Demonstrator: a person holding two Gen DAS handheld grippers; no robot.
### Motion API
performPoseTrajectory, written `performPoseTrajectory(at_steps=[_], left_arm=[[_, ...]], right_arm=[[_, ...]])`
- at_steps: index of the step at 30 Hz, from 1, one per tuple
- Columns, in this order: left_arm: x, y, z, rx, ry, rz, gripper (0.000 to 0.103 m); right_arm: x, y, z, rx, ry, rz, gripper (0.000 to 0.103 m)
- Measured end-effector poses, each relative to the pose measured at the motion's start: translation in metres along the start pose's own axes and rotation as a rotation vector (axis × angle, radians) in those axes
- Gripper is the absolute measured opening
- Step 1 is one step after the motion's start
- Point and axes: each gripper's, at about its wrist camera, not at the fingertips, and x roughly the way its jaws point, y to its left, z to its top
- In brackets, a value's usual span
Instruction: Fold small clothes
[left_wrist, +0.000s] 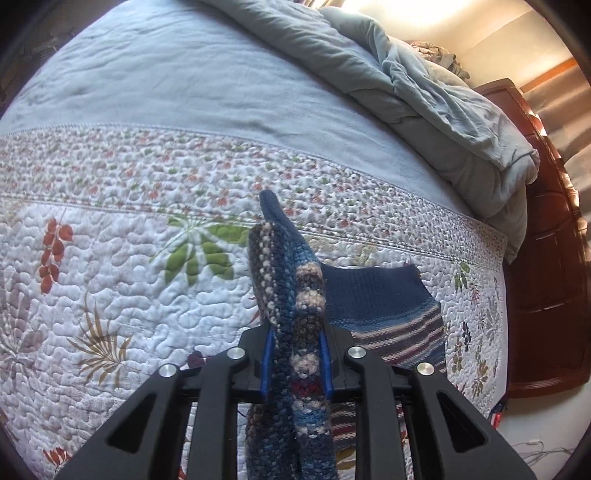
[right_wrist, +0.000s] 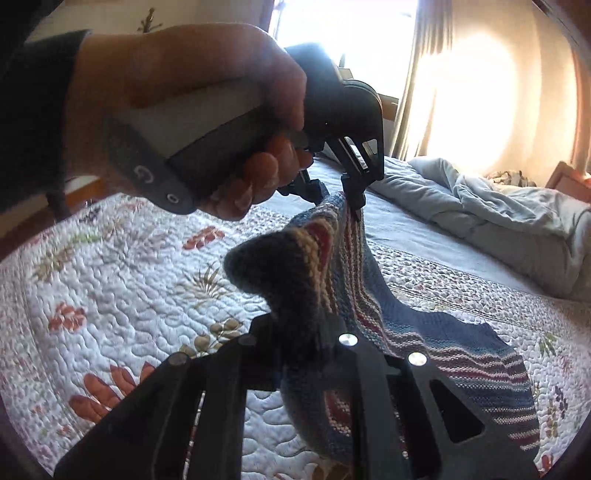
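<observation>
A small knitted garment (left_wrist: 388, 317), navy with blue, cream and maroon stripes, hangs lifted above the quilted bed. My left gripper (left_wrist: 297, 363) is shut on a bunched edge of it, the knit rising between the blue pads (left_wrist: 267, 363). In the right wrist view my right gripper (right_wrist: 299, 339) is shut on another bunched part of the same garment (right_wrist: 461, 365), which stretches up to the left gripper (right_wrist: 343, 199), held by a person's hand (right_wrist: 192, 122). The lower part of the garment still trails on the quilt.
A white floral quilt (left_wrist: 110, 288) covers the near part of the bed, with a pale blue sheet (left_wrist: 166, 85) beyond. A crumpled grey-blue duvet (left_wrist: 436, 103) lies at the far side. A dark wooden bed frame (left_wrist: 543, 280) borders the right. Curtains (right_wrist: 424, 74) glow with sunlight.
</observation>
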Motion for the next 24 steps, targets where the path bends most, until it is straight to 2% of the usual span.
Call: performPoseTrajectory(at_steps=[4, 11, 24], left_arm=[[-0.009, -0.033, 0.002, 0.013, -0.014, 0.047, 0.020], [-0.012, -0.090, 0.005, 0.055, -0.030, 0.083, 0.020], [0.024, -0.184, -0.001, 0.131, -0.017, 0.121, 0.020]], right_arm=[[-0.015, -0.025, 0.005, 0.068, -0.028, 0.018, 0.010], [-0.035, -0.063, 0.006, 0.148, -0.064, 0.008, 0.010], [-0.061, -0.135, -0.014, 0.249, -0.074, -0.033, 0.010]])
